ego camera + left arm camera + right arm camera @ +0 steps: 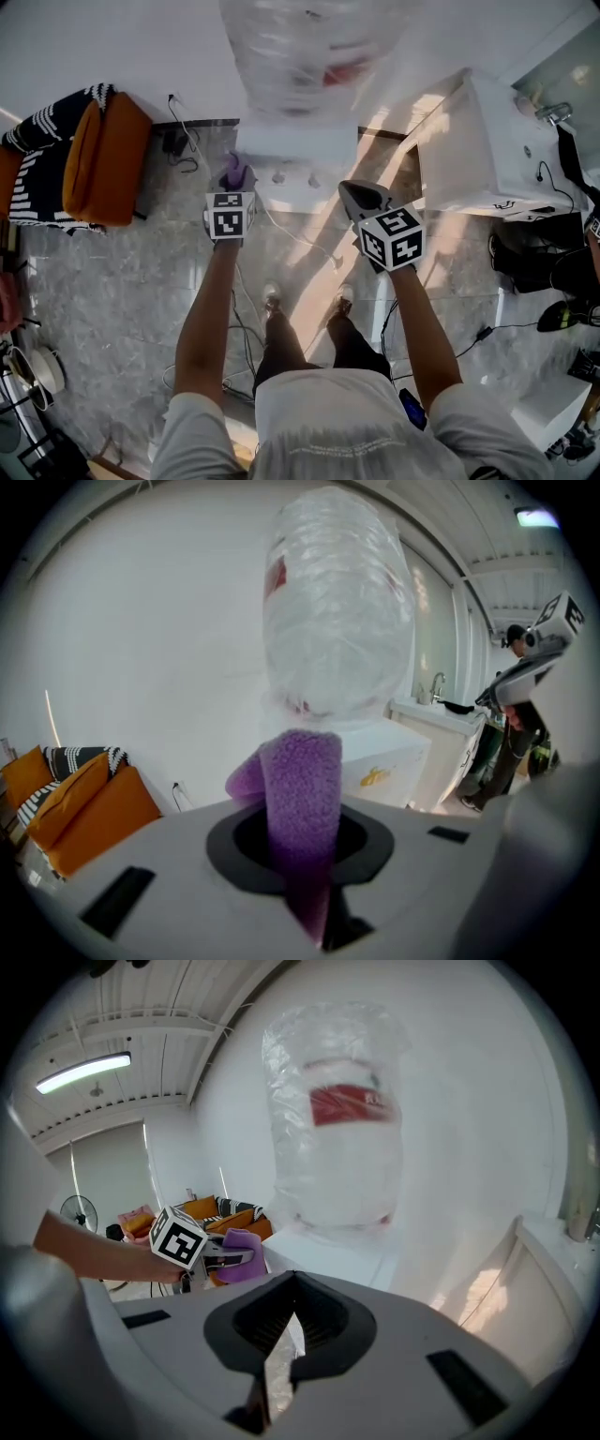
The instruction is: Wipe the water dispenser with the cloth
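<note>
1. The left gripper (232, 191) is clamped on the purple cloth (300, 789). A folded lobe of it stands up out of the jaws, and the pinch looks to take only its lower end.
2. The right gripper (362, 198) carries nothing; its jaws are drawn in to a thin slit.
3. The water dispenser (296, 155) stands against the wall straight ahead, with the plastic-wrapped bottle (300, 47) on top. Both grippers are held up in front of its white body. The cloth is near the left edge, and I cannot tell whether it touches yet, so wiping looks barely begun, if at all.
4. What could go wrong:
   - The fleecy cloth may drag on the casing and pull out of the small bite — a hard sideways stroke would do it.
   - Pressing high up could rock the bottle, since it only sits on the top.
   - The free right gripper hangs close to the taps (278, 176) and could knock one if it swings in.
   - A white cable (305, 242) trails across the floor by the person's feet — stepping closer risks snagging it.
</note>
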A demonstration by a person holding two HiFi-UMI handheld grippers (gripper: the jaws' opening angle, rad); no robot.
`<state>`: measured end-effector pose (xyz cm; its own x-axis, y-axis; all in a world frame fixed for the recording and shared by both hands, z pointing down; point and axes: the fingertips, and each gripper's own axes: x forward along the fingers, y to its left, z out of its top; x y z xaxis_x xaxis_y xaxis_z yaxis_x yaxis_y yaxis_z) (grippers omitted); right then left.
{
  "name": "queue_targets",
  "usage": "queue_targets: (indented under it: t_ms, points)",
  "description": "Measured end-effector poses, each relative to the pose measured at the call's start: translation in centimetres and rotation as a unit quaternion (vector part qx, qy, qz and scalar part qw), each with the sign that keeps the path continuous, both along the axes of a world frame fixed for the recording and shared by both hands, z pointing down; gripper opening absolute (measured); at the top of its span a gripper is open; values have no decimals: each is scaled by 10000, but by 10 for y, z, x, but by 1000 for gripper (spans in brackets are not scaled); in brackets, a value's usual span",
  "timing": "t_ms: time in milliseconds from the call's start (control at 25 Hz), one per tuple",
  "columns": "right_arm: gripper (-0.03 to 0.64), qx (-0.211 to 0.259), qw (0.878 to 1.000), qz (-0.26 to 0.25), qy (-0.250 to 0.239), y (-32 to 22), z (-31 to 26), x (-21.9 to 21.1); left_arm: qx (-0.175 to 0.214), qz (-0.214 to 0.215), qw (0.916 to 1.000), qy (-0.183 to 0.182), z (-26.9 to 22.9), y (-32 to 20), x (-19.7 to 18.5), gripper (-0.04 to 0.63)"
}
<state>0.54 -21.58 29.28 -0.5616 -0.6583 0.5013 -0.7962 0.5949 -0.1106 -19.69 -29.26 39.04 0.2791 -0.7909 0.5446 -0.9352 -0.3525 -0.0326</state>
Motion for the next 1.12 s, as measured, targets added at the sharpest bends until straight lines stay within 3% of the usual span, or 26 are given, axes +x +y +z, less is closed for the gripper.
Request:
queue_targets:
  t_ms: [240, 560, 1120]
  points:
    - [11, -234, 9991, 351, 91, -7, 27, -13, -357, 109, 9986, 379, 50, -19, -1, 55]
    - [11, -636, 9940, 880, 118, 0, 82, -16, -808, 512, 9944, 443, 110, -21, 1, 55]
    - [11, -877, 9888, 1184, 250, -8, 126, -12, -1750, 269, 9812, 763, 245, -22, 8, 55]
